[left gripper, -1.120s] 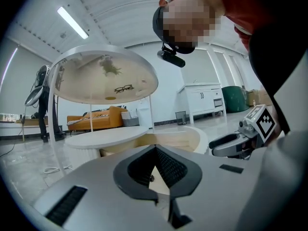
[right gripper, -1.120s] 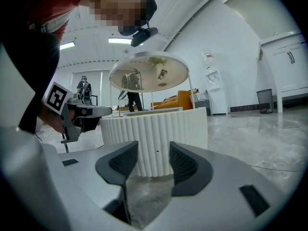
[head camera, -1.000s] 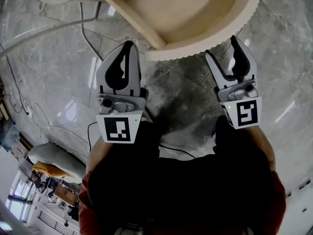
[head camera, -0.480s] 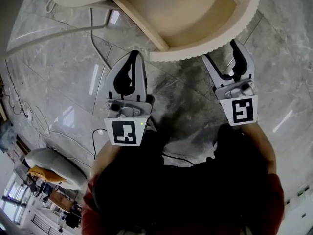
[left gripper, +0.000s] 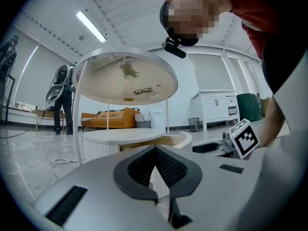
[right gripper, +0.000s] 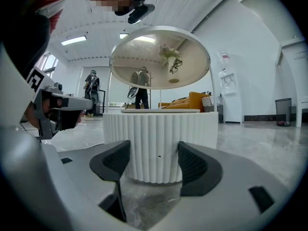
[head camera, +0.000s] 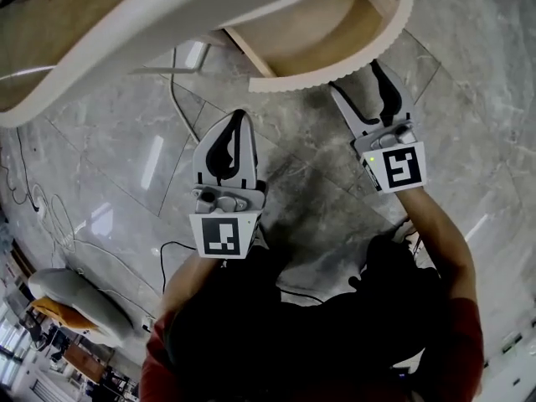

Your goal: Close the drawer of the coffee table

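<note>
1. Drawer [head camera: 318,33], white fluted front and pale wooden inside, still juts from under the round white desk top [head camera: 126,48].
2. Your right gripper [head camera: 356,75], jaws spread wide and empty, has moved up to that front, so a push looks next.
3. Your left gripper [head camera: 237,120], closed on nothing, hangs back.

Drawer [right gripper: 159,146]: cream-white front with vertical ribbing, pale tan wood inside. Floor [head camera: 126,115]: grey marble, white veining. Left tongs [head camera: 239,120] and right tongs [head camera: 358,78]: light grey shells, black pads, black-and-white square markers. Sleeve [head camera: 456,333]: red.
</note>
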`<state>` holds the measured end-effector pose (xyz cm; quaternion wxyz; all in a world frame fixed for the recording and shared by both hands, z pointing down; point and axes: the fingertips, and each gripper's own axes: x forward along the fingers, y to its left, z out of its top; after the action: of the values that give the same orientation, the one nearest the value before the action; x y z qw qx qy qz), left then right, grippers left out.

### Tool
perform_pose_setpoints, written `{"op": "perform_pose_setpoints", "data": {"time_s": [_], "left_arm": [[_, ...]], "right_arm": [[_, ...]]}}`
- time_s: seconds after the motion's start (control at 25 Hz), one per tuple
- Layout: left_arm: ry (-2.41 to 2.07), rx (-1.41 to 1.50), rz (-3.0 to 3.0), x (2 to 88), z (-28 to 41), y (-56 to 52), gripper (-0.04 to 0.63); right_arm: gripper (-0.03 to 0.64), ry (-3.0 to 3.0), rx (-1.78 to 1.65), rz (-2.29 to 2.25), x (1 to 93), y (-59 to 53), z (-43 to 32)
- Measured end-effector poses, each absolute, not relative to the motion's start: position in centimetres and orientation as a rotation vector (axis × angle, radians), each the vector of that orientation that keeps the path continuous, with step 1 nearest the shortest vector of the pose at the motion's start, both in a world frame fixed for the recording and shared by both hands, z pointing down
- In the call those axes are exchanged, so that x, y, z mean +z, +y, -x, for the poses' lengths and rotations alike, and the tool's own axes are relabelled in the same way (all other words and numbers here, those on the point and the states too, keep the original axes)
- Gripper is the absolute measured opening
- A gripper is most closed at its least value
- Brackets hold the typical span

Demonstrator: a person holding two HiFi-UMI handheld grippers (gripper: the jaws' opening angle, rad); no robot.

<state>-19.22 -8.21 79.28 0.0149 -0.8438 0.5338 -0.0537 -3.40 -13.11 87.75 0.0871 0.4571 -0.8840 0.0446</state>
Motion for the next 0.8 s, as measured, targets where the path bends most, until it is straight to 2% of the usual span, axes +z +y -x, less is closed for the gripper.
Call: {"op": "perform_pose_setpoints", "data": {"time_s": [0.8], "left_arm": [[1.715,-0.203,2.648,81.1,19.8,-8.6,0.012]], "right_arm": [[0.298,-2.636,0.113,-1.388,87.5,-20.7,7.8]]}}
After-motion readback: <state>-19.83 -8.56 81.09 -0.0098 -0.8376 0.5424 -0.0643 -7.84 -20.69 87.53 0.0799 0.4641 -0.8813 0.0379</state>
